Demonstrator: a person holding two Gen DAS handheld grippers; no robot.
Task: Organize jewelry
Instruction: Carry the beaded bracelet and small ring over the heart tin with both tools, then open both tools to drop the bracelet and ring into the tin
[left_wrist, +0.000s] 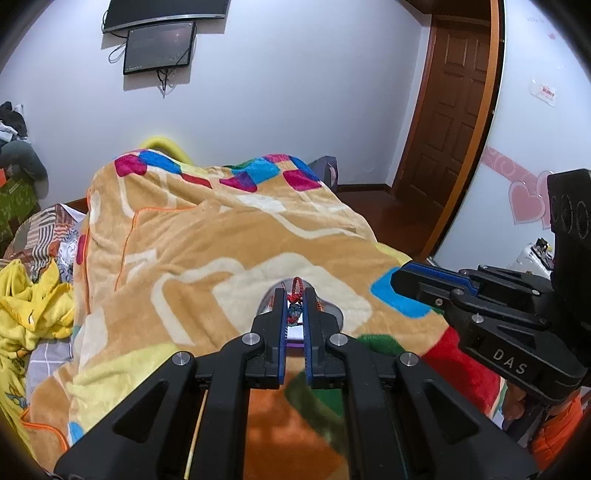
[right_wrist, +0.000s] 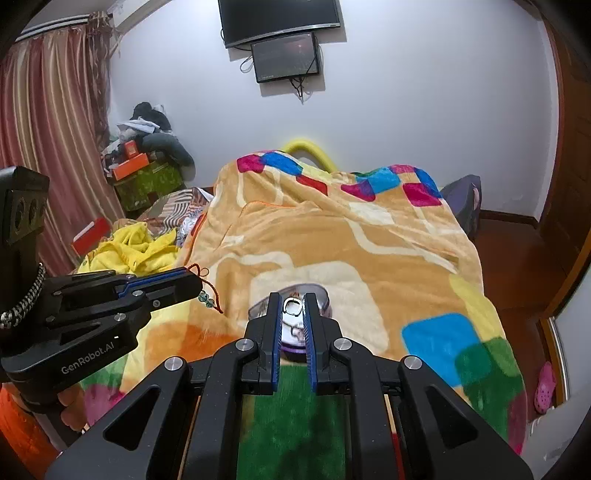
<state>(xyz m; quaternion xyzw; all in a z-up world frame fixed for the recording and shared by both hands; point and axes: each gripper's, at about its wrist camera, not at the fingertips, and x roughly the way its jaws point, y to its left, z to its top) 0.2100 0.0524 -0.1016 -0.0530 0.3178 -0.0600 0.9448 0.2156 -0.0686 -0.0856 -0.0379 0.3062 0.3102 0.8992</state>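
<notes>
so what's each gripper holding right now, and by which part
The left gripper pinches a red braided cord bracelet with green beads by its cord, beads dangling. The right gripper grips a silver ring across its band between the fingers.

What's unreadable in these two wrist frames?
- Purple box: its inside is blocked by the fingers in both views.
- Ring, right wrist view: the right gripper hides its sides.
- Red cord bracelet, left wrist view: mostly pinched inside the left gripper.

Purple jewelry box (right_wrist: 295, 350) mostly hidden behind the right gripper (right_wrist: 294, 301), its contents a blur.
</notes>
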